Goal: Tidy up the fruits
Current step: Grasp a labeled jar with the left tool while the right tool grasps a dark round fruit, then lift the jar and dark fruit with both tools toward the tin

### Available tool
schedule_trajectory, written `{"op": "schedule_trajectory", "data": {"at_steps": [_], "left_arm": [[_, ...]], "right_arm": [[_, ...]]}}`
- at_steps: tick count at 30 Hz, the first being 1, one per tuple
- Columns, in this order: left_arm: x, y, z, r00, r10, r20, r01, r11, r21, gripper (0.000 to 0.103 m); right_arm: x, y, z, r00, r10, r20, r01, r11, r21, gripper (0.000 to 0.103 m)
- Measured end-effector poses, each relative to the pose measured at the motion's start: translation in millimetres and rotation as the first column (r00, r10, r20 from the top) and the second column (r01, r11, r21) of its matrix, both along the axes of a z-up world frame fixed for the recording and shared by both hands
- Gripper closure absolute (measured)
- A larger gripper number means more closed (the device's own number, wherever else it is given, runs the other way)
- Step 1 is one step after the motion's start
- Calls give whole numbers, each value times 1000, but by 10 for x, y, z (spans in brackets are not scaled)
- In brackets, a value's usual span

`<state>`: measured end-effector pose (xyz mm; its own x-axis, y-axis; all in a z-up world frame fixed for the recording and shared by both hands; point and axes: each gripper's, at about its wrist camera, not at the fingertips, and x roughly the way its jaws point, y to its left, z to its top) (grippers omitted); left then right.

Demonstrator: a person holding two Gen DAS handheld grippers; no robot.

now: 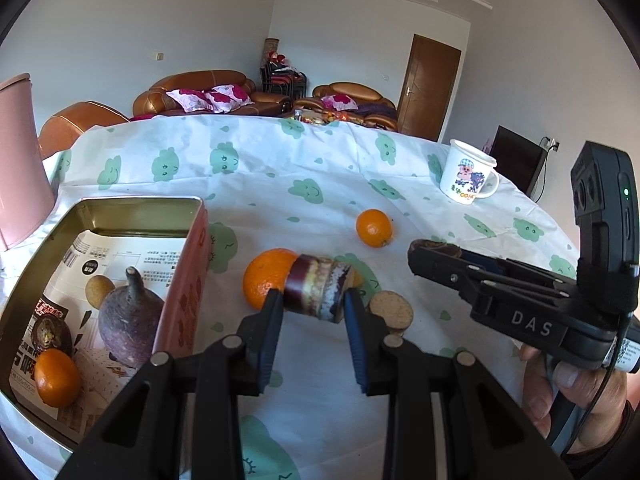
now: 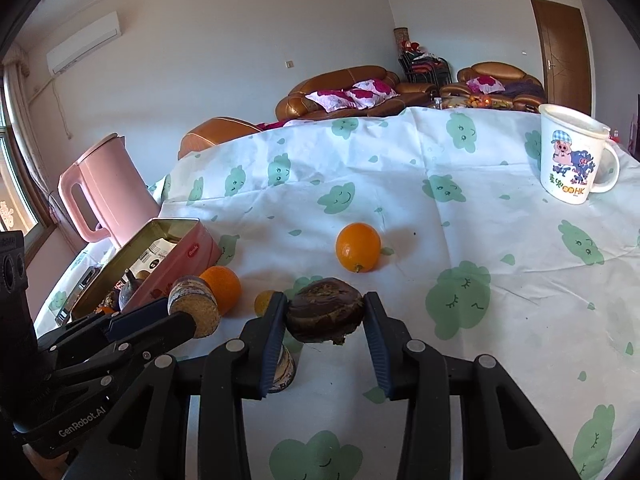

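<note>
My left gripper point(image 1: 312, 296) is shut on a purple cut fruit piece point(image 1: 318, 293), held above the tablecloth beside an open pink tin point(image 1: 182, 276). The tin holds a whole purple fruit point(image 1: 130, 318), a small orange point(image 1: 56, 378) and a small brown fruit point(image 1: 98, 289). My right gripper point(image 2: 325, 314) is shut on a dark brown round fruit point(image 2: 325, 314). A large orange point(image 1: 266, 278) lies behind the left gripper's piece. Another orange point(image 2: 358, 246) lies further out. A brown-faced cut piece point(image 1: 391, 310) lies on the cloth.
A white cartoon mug point(image 2: 572, 154) stands at the far right. A pink kettle point(image 2: 106, 196) stands left of the tin. A small yellow-orange fruit point(image 2: 265, 302) and another cut piece point(image 2: 285, 368) lie by the right gripper's left finger. Sofas stand beyond the table's far edge.
</note>
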<state>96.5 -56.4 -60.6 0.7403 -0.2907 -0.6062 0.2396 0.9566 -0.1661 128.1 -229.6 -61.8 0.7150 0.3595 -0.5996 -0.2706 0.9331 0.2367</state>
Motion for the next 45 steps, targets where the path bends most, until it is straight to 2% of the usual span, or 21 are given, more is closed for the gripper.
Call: {"op": "schedule_trajectory", "data": {"at_steps": [4,11,35,45], "left_arm": [[-21,33,18,1000,18,13,-18,1000,-11,70],[-97,26,80,996,47,70,-48,999,13,70],[-286,-6,171,979,84,184,-97,993,60,70],[-359,-22,208,969,99,228,-118,991,68,70]], "right_arm": [[-69,29,58,999,7,47,-7,1000,-13,62],[-187,59,132,992,19,123,-15,999,-31,62],[-401,81,247,966,23,256,-11,999,-47,62],[-544,70,301,944,19,330,-7,999,-39,62]]}}
